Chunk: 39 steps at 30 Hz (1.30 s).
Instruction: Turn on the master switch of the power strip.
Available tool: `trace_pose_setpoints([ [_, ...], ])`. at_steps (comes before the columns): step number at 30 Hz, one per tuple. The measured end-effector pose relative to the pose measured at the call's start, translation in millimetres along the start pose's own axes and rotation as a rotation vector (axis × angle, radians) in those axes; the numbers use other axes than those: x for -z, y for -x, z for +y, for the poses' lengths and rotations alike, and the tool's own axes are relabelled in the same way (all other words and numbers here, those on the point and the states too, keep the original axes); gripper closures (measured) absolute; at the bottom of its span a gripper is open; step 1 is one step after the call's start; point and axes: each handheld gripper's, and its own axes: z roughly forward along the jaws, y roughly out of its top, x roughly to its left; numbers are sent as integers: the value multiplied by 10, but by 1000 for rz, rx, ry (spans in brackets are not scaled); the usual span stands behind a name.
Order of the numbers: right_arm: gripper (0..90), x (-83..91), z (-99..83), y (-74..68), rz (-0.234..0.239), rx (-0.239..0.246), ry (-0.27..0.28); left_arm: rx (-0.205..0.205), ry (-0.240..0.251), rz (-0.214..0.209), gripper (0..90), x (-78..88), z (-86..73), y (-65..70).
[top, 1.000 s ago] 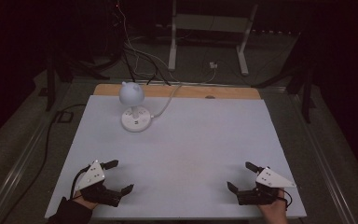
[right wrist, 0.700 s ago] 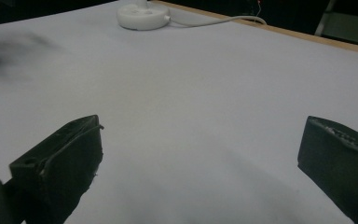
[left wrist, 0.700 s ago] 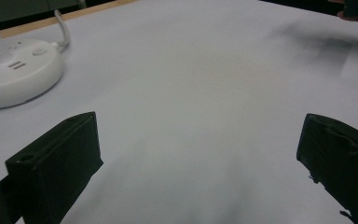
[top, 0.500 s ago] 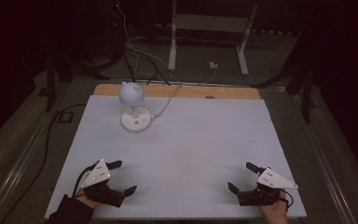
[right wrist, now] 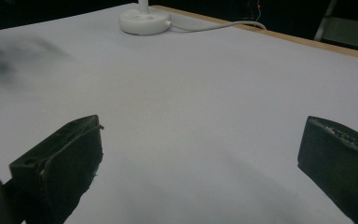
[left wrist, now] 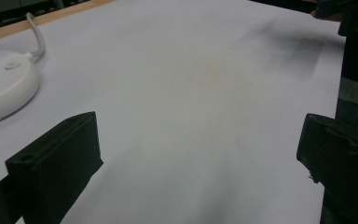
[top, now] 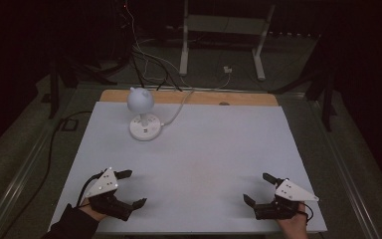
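A small white lamp with a round head (top: 140,99) stands on a round white base (top: 144,126) at the back left of the white table top (top: 204,149). My left gripper (top: 132,189) rests near the front left edge, open and empty. Seen through the left gripper view, its jaws stand wide apart over bare white surface, with the lamp base (left wrist: 4,88) at the far left. My right gripper (top: 257,188) sits near the front right edge, also open and empty. The right gripper view has the lamp base (right wrist: 144,21) far ahead.
A white cable (top: 179,107) runs from the lamp base over the wooden back edge (top: 189,97) to the floor. Behind the table stand a white metal frame (top: 221,40) and loose wires (top: 144,55). The room around is dark.
My left gripper has shifted slightly to the right along the front edge. The right gripper and the lamp have stayed where they were.
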Motion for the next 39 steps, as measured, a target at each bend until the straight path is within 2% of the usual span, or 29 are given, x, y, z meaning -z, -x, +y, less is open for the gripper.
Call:
trace_pose_setpoints([
  [3, 0, 2, 3, -3, -3, 1, 2, -8, -1, -10, 1, -2, 47, 10],
  [13, 0, 7, 6, -3, -4, -3, 6, 17, 4, -25, 1, -43, 178, -54],
  [24, 0, 9, 14, -8, -5, -7, 11, -20, -2, -14, 2, -71, 432, -68],
  [39, 0, 14, 14, 1, -2, -13, 15, -5, -8, 18, 2, -194, 684, -165],
])
